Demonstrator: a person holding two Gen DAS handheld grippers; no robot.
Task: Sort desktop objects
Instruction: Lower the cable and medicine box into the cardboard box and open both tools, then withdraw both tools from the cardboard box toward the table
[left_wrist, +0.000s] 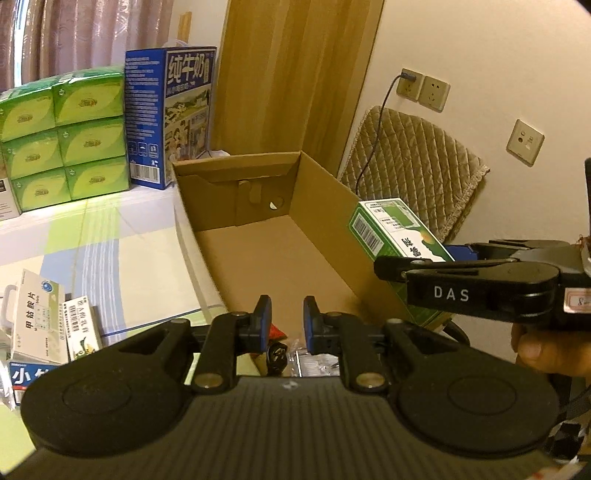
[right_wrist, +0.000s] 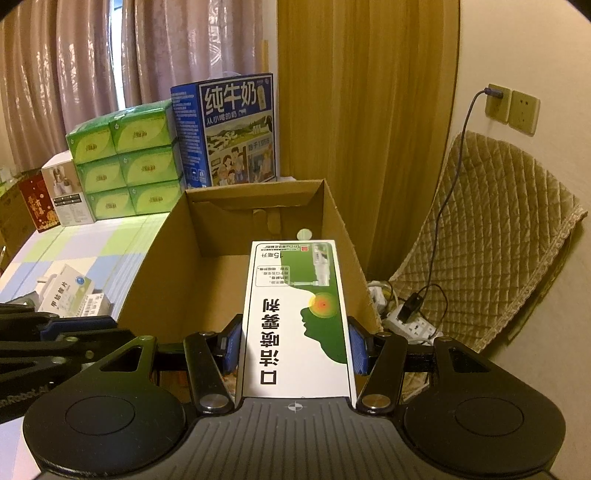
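I have the green-and-white medicine box (right_wrist: 297, 317) clamped across its width in my right gripper (right_wrist: 295, 343), both blue pads pressed against its long sides, and it hangs over the near right part of the open cardboard box (right_wrist: 155, 266), angled down toward the bare floor inside. From the left wrist view the same medicine box (left_wrist: 391, 230) sits right at the cardboard box's right wall (left_wrist: 332, 206), and that is my worry: I judge that if I let go here, a corner could catch on that wall's rim and the box could tip outside, toward the power strip (right_wrist: 410, 325) and cables on the floor by the quilted chair (right_wrist: 498, 240). Carrying it further toward the middle before releasing should avoid that

My left gripper (left_wrist: 287, 321) is as good as closed and holds nothing that I can see; it hovers at the near edge of the cardboard box. The two grippers are close together, so a careless swing could knock one against the other

More small medicine boxes (left_wrist: 40, 321) wait on the table (left_wrist: 122, 236) to the left, with the green tissue packs (left_wrist: 66, 133) and the blue milk carton (left_wrist: 173, 110) stacked behind
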